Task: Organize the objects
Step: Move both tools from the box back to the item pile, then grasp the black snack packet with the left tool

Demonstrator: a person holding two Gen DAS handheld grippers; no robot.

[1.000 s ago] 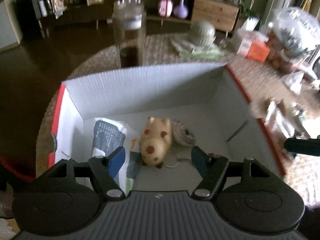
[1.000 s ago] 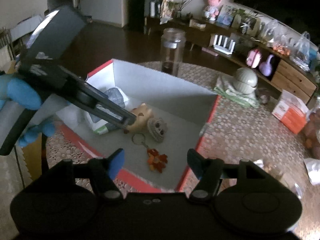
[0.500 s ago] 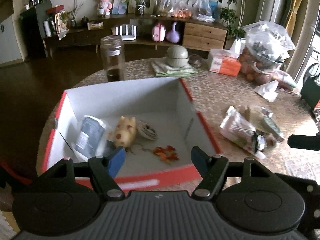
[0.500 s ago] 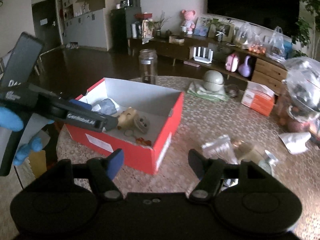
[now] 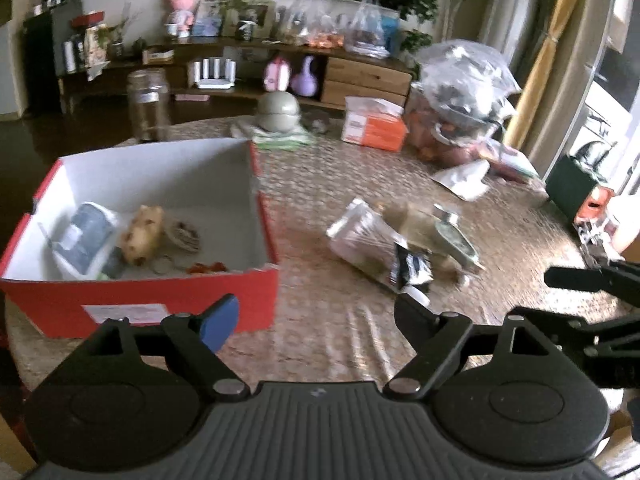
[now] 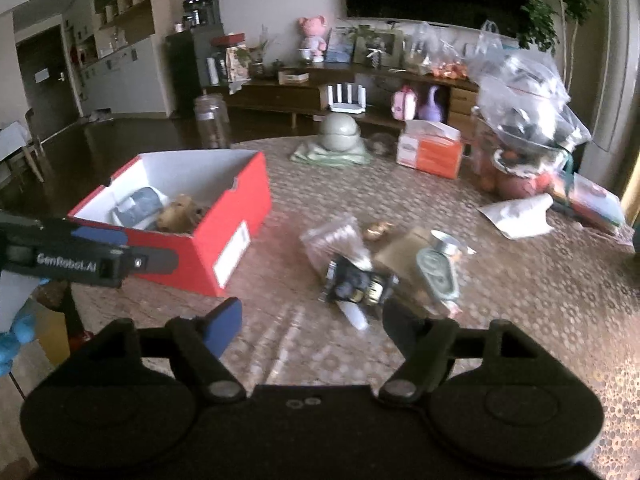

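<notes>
A red box (image 5: 168, 292) (image 6: 240, 200) with a white inside stands at the table's left. In it lie a blue-and-white pouch (image 5: 86, 236), a spotted tan toy animal (image 5: 142, 234), a keyring and a small orange charm (image 5: 206, 267). Right of the box is a loose pile: a clear packet (image 5: 362, 236) (image 6: 336, 240), a dark packet (image 6: 358, 284), and a small green bottle (image 6: 436, 268). My left gripper (image 5: 316, 316) hangs over bare table in front of the box, jaws opening, nothing between them. My right gripper (image 6: 312, 320) is near the pile, jaws opening and empty.
A glass jar (image 5: 148, 104) stands behind the box. Farther back sit a grey-green lidded bowl on a cloth (image 6: 340, 136), an orange tissue box (image 6: 430, 150) and bulging clear bags (image 6: 524, 120). A white paper (image 6: 516, 212) lies at the right. The table edge runs close on the left.
Both grippers have drawn back out of the box and swung right toward the pile. Their jaws now stand wider. The toy animal and charm stay in the box.
</notes>
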